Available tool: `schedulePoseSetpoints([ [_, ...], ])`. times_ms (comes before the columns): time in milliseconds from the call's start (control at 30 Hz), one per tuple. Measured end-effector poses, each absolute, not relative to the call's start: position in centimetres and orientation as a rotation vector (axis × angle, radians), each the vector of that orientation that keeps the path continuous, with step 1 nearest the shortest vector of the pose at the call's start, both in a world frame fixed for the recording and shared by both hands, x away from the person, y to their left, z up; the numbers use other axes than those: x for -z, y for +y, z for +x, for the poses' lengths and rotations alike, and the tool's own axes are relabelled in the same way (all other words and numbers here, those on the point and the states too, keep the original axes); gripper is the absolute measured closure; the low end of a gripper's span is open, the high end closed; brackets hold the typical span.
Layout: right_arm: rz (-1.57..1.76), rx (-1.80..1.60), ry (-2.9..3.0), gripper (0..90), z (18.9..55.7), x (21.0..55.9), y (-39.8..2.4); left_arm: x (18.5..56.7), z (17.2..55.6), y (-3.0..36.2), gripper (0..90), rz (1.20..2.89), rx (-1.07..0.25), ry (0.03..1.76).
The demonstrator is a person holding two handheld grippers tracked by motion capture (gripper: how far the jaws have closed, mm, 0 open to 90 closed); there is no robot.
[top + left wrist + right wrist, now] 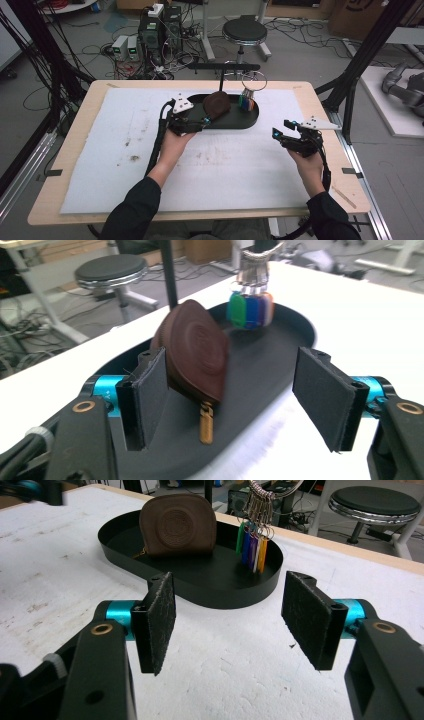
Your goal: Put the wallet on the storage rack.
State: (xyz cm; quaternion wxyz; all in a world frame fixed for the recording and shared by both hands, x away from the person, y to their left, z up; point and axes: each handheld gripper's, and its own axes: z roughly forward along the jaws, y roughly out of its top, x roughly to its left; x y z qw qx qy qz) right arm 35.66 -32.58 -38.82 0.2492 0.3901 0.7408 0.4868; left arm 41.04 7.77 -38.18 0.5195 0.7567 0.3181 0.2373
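Observation:
A brown zip pouch [218, 104] stands on edge in the left half of a black oval tray [250, 122]. Its brass zipper pull [206, 422] hangs down. A bunch of keys with coloured tags [246, 101] hangs from a ring over the tray's right end. My left gripper [205, 120] is at the tray's near left rim, open. In the left gripper view the pouch [197, 355] sits just behind the left pad [150, 390], and nothing is pressed between the pads. My right gripper [283, 128] is open and empty over the mat, right of the tray [225, 597].
A white mat [125, 165] covers most of the wooden table [80, 130]. A thin black post [221, 77] rises behind the tray. A round stool [245, 32] and cabled computer boxes [150, 35] stand on the floor beyond the far edge.

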Motion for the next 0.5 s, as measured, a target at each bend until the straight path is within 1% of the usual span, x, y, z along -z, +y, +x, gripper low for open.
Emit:
schedulePoseSetpoints([
  [133, 1.071, -1.324, 2.015, 39.0, 35.6, 38.8, -32.7, 38.0, 39.6, 9.4, 27.8, 1.806, -0.524, 0.771],
  [500, 1.076, -1.310, 2.035, 38.4, 35.7, 39.0, -32.4, 38.3, 36.6, 14.0, 27.0, 1.768, -0.518, 0.763],
])
